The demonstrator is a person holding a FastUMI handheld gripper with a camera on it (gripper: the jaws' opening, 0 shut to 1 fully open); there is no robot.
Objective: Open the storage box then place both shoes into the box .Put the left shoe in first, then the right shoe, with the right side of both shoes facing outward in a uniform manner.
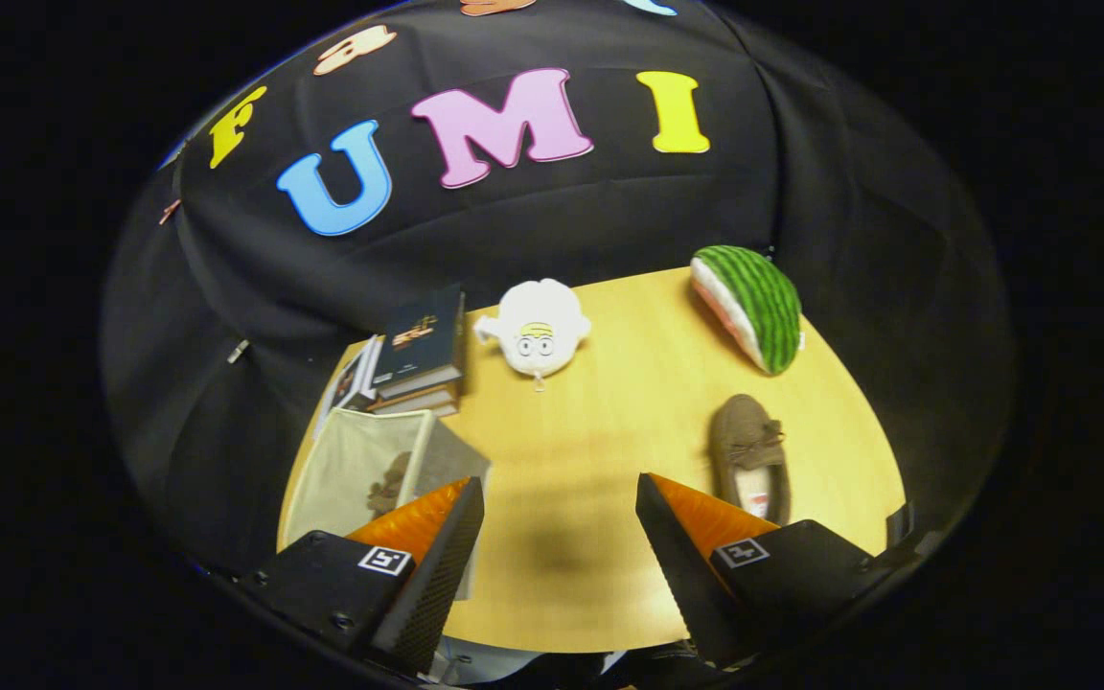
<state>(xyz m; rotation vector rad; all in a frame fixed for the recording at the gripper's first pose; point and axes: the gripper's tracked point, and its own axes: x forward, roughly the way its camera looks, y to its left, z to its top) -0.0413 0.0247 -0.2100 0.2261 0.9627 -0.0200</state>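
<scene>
Light wooden tabletop (600,450) against black cloth wall. Beige fabric storage box (360,470), lower left, open, one brown shoe (387,487) inside. Brown moccasin slipper (751,452) lower right, beside right finger. Gripper (560,565) fingers spread wide, holding nothing, over bare wood.

Gripper (560,498) — jaws wide apart, empty

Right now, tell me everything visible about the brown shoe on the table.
The brown shoe is a soft, suede-looking moccasin slipper with a small bow across the top and a pale insole showing at its opening. It lies flat on the wooden table, toe pointing away, beside the right finger of the open hand-held gripper, which partly hides its heel. Nothing grips it.
</scene>
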